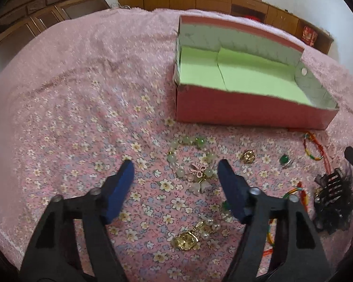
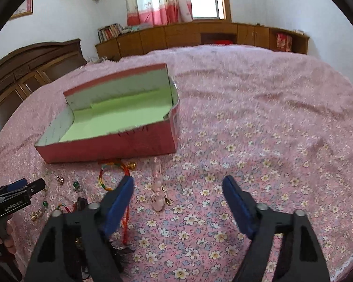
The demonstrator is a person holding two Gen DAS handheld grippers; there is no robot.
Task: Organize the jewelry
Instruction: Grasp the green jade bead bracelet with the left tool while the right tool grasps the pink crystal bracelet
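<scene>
Jewelry beside empty red box

Left gripper: bead bracelet between open jaws, box ahead, comb right, bare bedspread left. Right gripper: pink charm between jaws, cords left, right side free.

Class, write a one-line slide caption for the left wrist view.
Open left gripper hovers over a pale bead bracelet on the floral bedspread, before an empty pink box.
</scene>
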